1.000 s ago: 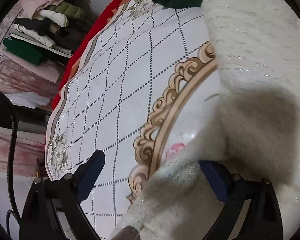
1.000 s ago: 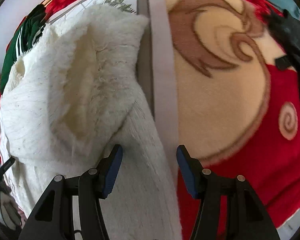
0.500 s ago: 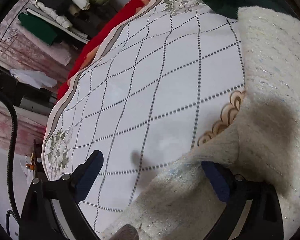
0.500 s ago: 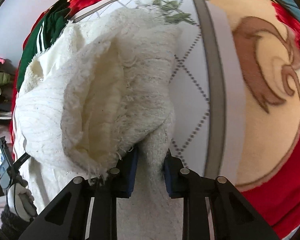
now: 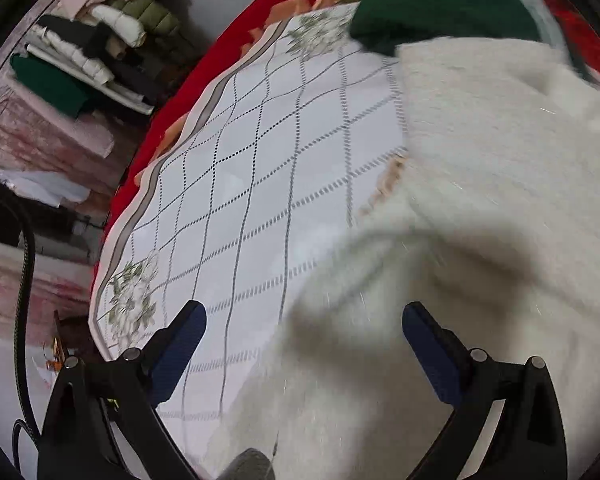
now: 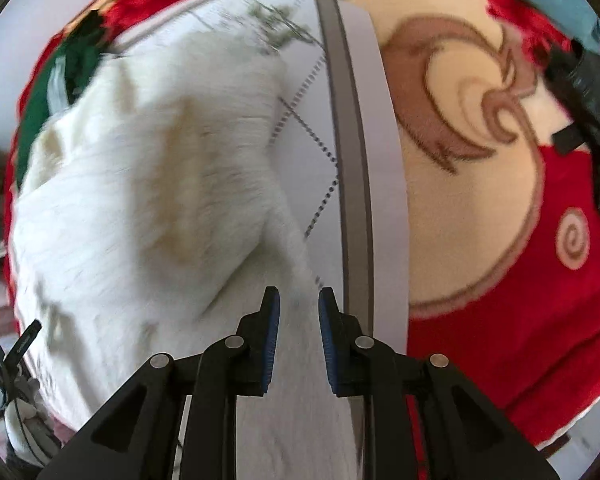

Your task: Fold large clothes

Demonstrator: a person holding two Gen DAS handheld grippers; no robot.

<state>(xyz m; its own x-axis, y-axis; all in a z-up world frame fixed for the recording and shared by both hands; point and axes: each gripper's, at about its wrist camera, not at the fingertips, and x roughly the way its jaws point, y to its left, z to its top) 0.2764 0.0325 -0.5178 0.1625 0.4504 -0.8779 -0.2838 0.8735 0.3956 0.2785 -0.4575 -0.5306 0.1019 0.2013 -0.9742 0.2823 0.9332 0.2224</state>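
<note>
A fluffy white sweater [image 5: 480,200] lies on the white diamond-patterned cloth [image 5: 260,168] and fills the right of the left wrist view. My left gripper [image 5: 304,344] is open, and the sweater's near edge lies between its fingers. In the right wrist view my right gripper [image 6: 299,316] is shut on a strip of the white sweater [image 6: 148,200], which bunches up to the left.
A dark green garment [image 5: 440,4] lies at the far end of the cloth and shows in the right wrist view [image 6: 72,72] too. Folded clothes [image 5: 92,52] are stacked off the bed to the left. A red and cream patterned blanket [image 6: 480,200] spreads to the right. A black object [image 6: 592,120] lies on it.
My right gripper closed on the sweater's edge and now holds it. My left gripper stayed open as the sweater shifted across the cloth; both views are blurred with motion.
</note>
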